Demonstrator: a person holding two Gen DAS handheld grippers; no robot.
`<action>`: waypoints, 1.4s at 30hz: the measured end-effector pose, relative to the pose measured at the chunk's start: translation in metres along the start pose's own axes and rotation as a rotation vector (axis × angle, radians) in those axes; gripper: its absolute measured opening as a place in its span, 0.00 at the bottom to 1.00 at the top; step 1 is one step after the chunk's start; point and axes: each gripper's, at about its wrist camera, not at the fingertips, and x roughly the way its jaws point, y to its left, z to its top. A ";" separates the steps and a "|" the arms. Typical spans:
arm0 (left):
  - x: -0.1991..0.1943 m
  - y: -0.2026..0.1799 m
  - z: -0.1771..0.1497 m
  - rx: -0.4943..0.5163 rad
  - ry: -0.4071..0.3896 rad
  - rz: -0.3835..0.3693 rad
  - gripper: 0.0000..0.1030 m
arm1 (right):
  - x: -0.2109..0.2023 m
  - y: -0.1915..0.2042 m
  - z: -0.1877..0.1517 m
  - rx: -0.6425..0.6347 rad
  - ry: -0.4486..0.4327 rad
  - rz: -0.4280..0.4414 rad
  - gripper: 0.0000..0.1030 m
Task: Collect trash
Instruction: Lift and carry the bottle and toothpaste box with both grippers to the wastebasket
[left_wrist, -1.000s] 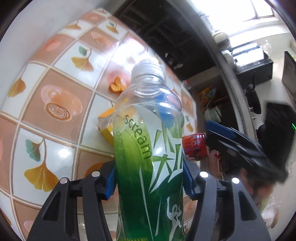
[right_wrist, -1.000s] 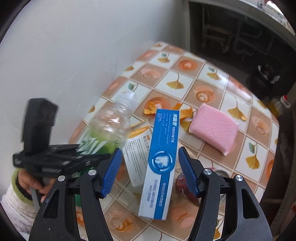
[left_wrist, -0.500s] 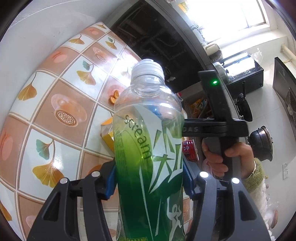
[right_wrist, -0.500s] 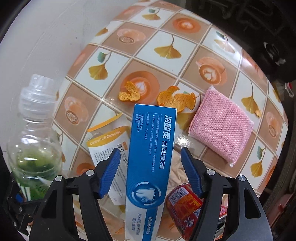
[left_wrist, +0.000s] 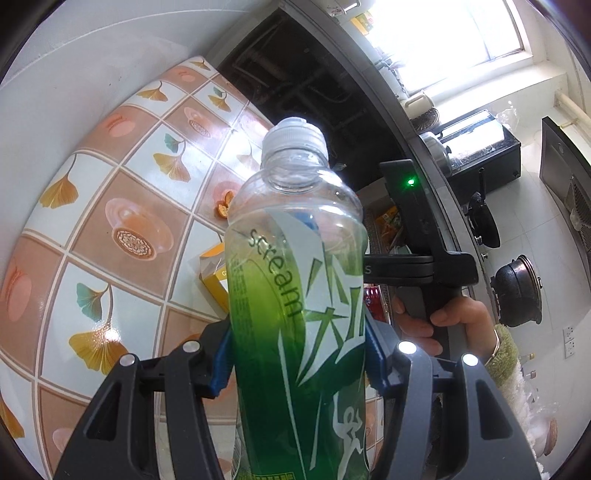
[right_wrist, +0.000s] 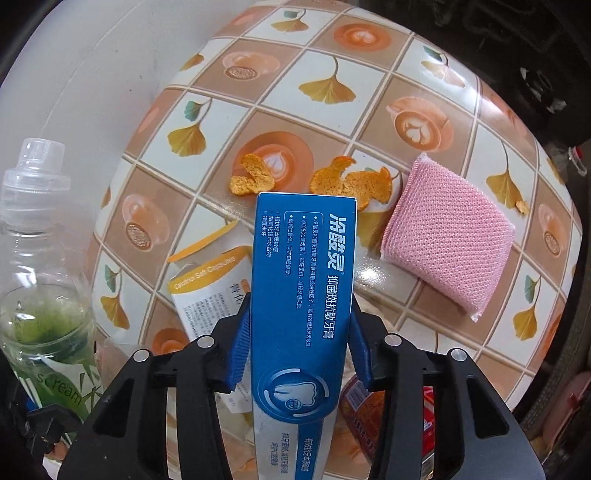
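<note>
Two grippers are busy. Left gripper (left_wrist: 297, 360) pinches a clear, green-labelled bottle (left_wrist: 295, 280). Right gripper (right_wrist: 297, 349) fingers are closing around a blue toothpaste box (right_wrist: 301, 295).

Worktop (right_wrist: 332, 44) w/ tan & white checks, gold ginkgo leaves, coffee cups. Blue & white toothpaste box (right_wrist: 301, 295). Pink mesh sponge (right_wrist: 447, 236). Orange peel (right_wrist: 351, 181). Clear bottle (left_wrist: 295, 295), green & white label. Black claws w/ blue pads (right_wrist: 240, 354).

Crowded near the blue toothpaste box (right_wrist: 301, 295): white-and-yellow carton (right_wrist: 210, 284) left, red wrapper (right_wrist: 369, 410) right, orange peels (right_wrist: 347, 181) beyond. Far tiled bench (right_wrist: 369, 66) clear.
</note>
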 end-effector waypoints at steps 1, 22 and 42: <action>-0.001 -0.001 0.000 0.001 -0.003 0.000 0.54 | -0.004 0.000 -0.001 0.000 -0.010 0.005 0.42; -0.037 -0.085 -0.035 0.135 -0.055 -0.113 0.54 | -0.184 -0.020 -0.164 -0.012 -0.486 0.183 0.41; 0.142 -0.289 -0.154 0.447 0.458 -0.305 0.54 | -0.182 -0.217 -0.481 0.700 -0.728 0.150 0.41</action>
